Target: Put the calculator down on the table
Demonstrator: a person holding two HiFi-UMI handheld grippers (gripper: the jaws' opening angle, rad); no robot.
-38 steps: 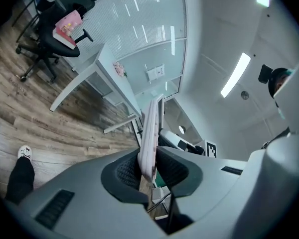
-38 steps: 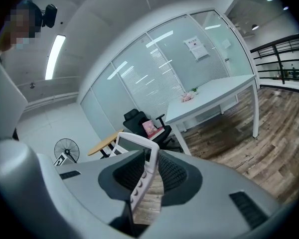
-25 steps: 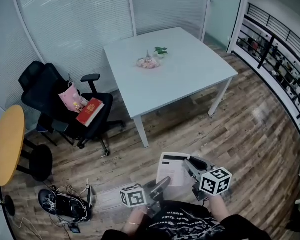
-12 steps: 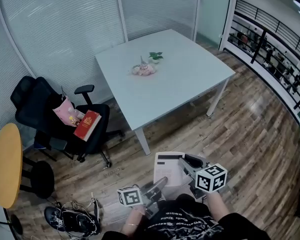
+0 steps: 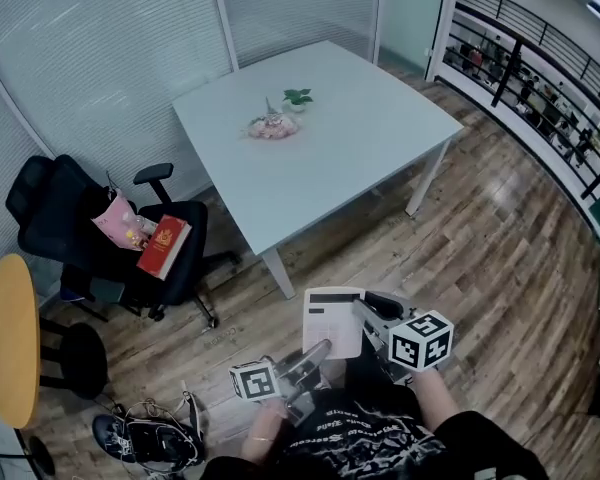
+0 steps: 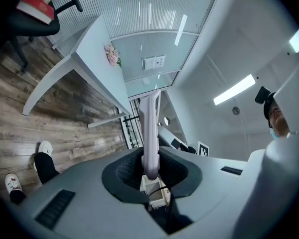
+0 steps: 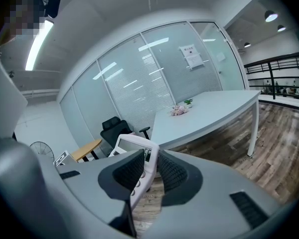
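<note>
The white calculator (image 5: 332,320) hangs over the wooden floor in front of me, display end away from me. My right gripper (image 5: 367,315) is shut on its right edge, and the slab sits between the ribbed pads (image 7: 127,171) in the right gripper view. My left gripper (image 5: 314,354) is shut on its near lower edge; the left gripper view shows the calculator (image 6: 149,128) edge-on, rising from the jaws. The pale grey table (image 5: 360,148) stands ahead, a step away, with a small pink flower piece (image 5: 272,125) and a green plant (image 5: 298,97) on it.
A black office chair (image 5: 80,223) with a red book (image 5: 160,248) and a pink bag stands left of the table. A round yellow table (image 5: 5,338) is at far left. Shoes and cables (image 5: 145,438) lie on the floor near my left. A railing (image 5: 540,78) runs along the right.
Both grippers and the calculator have moved forward toward the grey table, which now sits nearer and further left in the head view. The hold on the calculator is unchanged.
</note>
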